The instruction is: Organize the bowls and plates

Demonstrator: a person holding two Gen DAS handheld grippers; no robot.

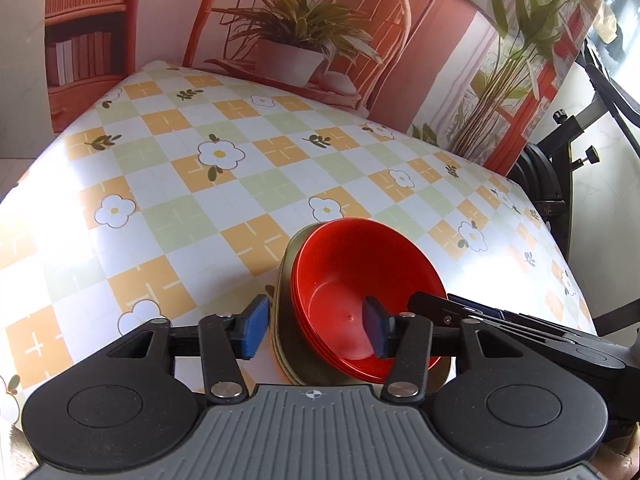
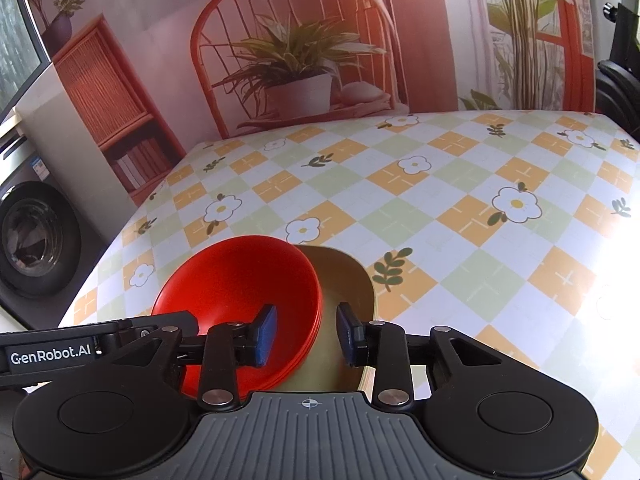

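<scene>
A stack of red bowls (image 1: 352, 280) sits on a stack of olive-green plates (image 1: 286, 312) near the table's front edge. My left gripper (image 1: 315, 330) is open and straddles the left rims of both stacks. One of its blue pads (image 1: 376, 330) is inside the top bowl, the other outside the plates. In the right wrist view the red bowls (image 2: 240, 288) lie left of the plates (image 2: 344, 280). My right gripper (image 2: 307, 334) is open around the bowls' right rim, with one pad (image 2: 266, 334) inside the bowl and the other over the plate.
The table (image 2: 460, 208) wears a checked orange, green and white cloth with flowers. A printed backdrop (image 2: 300, 60) of a chair and plant stands behind it. A washing machine (image 2: 36, 240) is off the left edge. A black stand (image 1: 568, 140) is off the right edge.
</scene>
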